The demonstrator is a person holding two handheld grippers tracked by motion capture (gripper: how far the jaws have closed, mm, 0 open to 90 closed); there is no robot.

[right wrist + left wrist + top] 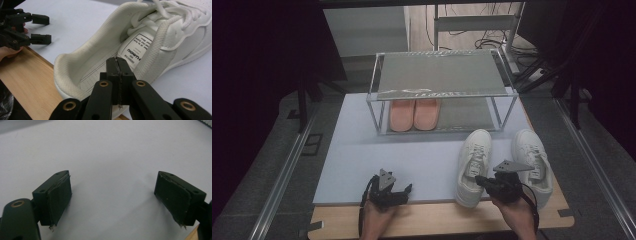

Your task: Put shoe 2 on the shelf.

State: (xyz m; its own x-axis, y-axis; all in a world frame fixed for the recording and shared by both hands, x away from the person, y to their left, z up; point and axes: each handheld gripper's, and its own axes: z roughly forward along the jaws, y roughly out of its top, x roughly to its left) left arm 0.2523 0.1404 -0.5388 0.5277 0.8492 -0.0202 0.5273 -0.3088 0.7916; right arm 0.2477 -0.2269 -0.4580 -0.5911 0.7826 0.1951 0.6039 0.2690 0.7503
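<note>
A lab-style recording bench: a pale mat (pixel 362 155) covers a wooden table (pixel 437 220), metal rails (pixel 282 180) flank it, and loose cables (pixel 492 42) trail on the floor beyond the table.

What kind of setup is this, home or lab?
Most likely a lab or test bench staged as a shoe-tidying scene. A pale mat on a wooden tabletop carries a two-tier metal-framed shoe rack, loose black cables trail on the floor behind, and dark curtains close off both sides.
</note>
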